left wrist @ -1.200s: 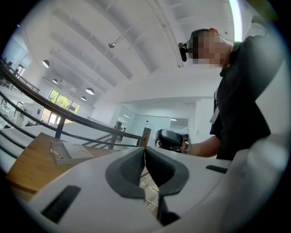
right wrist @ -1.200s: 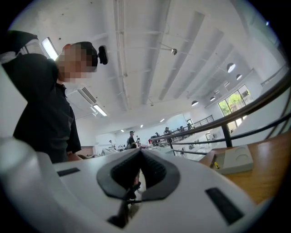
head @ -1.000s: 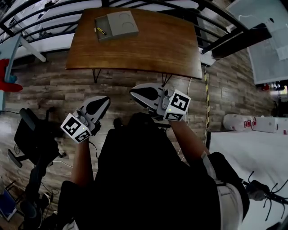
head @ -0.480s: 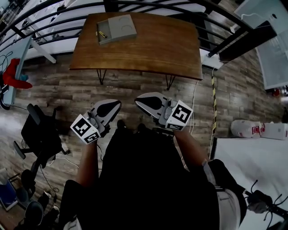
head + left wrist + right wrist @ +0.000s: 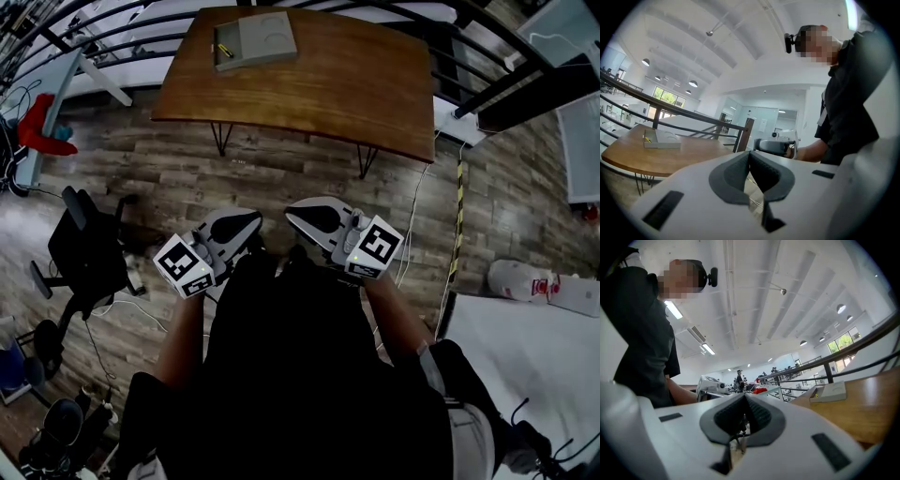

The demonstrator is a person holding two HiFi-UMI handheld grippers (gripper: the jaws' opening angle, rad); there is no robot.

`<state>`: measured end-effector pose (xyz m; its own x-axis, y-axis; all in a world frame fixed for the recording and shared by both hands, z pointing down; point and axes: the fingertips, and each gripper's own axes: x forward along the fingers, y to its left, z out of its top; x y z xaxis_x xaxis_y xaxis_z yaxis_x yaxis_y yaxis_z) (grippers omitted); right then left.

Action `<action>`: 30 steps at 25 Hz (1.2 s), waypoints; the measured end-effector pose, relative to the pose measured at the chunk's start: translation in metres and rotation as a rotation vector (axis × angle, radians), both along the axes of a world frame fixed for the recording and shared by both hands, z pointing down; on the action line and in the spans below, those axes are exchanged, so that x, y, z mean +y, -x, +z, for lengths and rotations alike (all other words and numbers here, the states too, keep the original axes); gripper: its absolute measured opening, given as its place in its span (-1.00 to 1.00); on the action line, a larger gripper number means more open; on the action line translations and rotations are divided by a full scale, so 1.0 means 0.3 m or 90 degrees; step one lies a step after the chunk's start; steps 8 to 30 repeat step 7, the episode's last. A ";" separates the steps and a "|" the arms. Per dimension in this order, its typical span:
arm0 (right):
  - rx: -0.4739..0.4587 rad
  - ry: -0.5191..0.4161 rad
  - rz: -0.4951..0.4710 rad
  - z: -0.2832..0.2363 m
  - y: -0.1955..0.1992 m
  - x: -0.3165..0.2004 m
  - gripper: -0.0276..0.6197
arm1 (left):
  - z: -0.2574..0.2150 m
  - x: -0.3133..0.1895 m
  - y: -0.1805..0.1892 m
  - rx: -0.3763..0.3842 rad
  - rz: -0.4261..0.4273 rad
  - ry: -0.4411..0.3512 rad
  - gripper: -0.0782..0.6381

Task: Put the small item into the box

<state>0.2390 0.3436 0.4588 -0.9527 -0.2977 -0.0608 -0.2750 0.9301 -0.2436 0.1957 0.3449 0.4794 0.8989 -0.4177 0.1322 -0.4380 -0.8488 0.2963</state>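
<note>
Far from the person, at the left end of a brown wooden bench [image 5: 328, 84] on thin black legs, lies a flat grey rectangular box [image 5: 255, 39]. A small yellow item [image 5: 225, 52] rests in the box's left part. The bench stands on a grey-brown plank floor [image 5: 281, 178], with a black metal railing [image 5: 441, 28] beyond it and a black chair [image 5: 84, 253] to the left.

Both grippers are held close to the person's dark-clothed body, well apart from the bench, and point towards it. The left gripper [image 5: 246, 223] has its dark grey fingers [image 5: 731, 176] pressed together at the tips with nothing between them. The right gripper [image 5: 302, 211], just beside it, likewise has its fingers [image 5: 759, 420] closed on each other and empty. From each gripper's own view the box shows on the bench ahead.
</note>
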 end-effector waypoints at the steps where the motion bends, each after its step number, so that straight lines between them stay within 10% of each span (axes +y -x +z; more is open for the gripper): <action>1: -0.001 0.002 -0.001 0.005 -0.003 0.000 -0.89 | -0.004 0.004 -0.002 -0.003 0.000 -0.003 -0.74; 30: -0.008 0.004 -0.028 0.025 0.018 0.008 -0.89 | 0.018 0.001 -0.011 -0.009 0.005 -0.002 -0.74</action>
